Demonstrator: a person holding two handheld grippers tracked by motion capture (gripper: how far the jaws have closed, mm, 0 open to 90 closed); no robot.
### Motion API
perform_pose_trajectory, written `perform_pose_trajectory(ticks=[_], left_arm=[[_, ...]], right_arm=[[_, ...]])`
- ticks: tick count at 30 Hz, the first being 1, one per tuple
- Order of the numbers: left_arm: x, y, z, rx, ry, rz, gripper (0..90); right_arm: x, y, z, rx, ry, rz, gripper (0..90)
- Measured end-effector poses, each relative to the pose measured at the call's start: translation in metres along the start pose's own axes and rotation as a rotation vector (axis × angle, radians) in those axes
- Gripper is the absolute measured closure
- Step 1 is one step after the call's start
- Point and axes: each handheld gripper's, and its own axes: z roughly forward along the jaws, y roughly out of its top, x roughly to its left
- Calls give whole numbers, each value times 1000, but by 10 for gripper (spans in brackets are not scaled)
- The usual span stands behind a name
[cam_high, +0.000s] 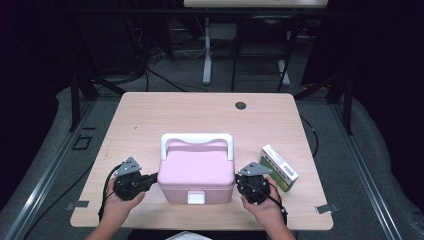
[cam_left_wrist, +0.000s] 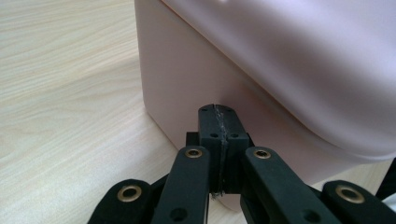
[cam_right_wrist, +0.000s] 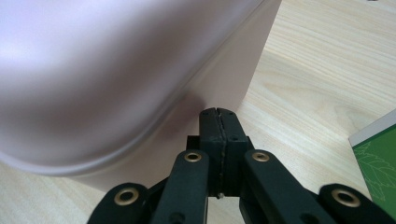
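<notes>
Left gripper (cam_high: 145, 181): held in the person's left hand (cam_high: 117, 205) at the near left of the table. Its two black jaws are pressed together with nothing between them. In the left gripper view (cam_left_wrist: 218, 119) the closed tips sit against the left side wall of the pink box, low down, under the overhang of the lid.

Right gripper (cam_high: 241, 181): held in the right hand (cam_high: 264, 206) at the near right. Its jaws are also pressed flat together, empty. In the right gripper view (cam_right_wrist: 218, 120) the closed tips meet the right side wall of the box, just below the lid's rounded edge.

Box (cam_high: 197, 172): a pale pink plastic case with a rounded lid. It stands upright on the table, near the front edge and about midway across, directly between the two grippers. Its walls fill much of both gripper views (cam_left_wrist: 196, 88) (cam_right_wrist: 140, 60).

Handle (cam_high: 197, 139): white, folded back behind the lid on the far side.

Latch (cam_high: 196, 198): a small white tab at the middle of the box's front face, turned toward the person.

Carton (cam_high: 278, 167): a small green and white carton lying flat on the table, just right of the right gripper and apart from the box. Its green corner shows at the right edge of the right gripper view (cam_right_wrist: 379, 161).

Table (cam_high: 200, 112): light wood, with a dark round hole (cam_high: 240, 105) near its far edge.

Surroundings: dark floor and black frames around the table.
</notes>
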Motion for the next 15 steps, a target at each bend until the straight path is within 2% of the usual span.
perform_pose_trajectory(ticks=[6, 9, 12, 15], left_arm=[[-1, -3, -2, -5, -3, -3, 900], [-2, -4, -5, -3, 2, 8, 900], [-4, -7, -8, 4, 7, 6, 900], [-2, -8, -8, -6, -1, 14, 899]], right_arm=[[2, -2, -3, 2, 10, 9, 900], [4, -5, -5, -1, 18, 11, 900], [4, -8, -6, -20, 37, 20, 900], [-1, -8, -5, -24, 54, 40, 839]])
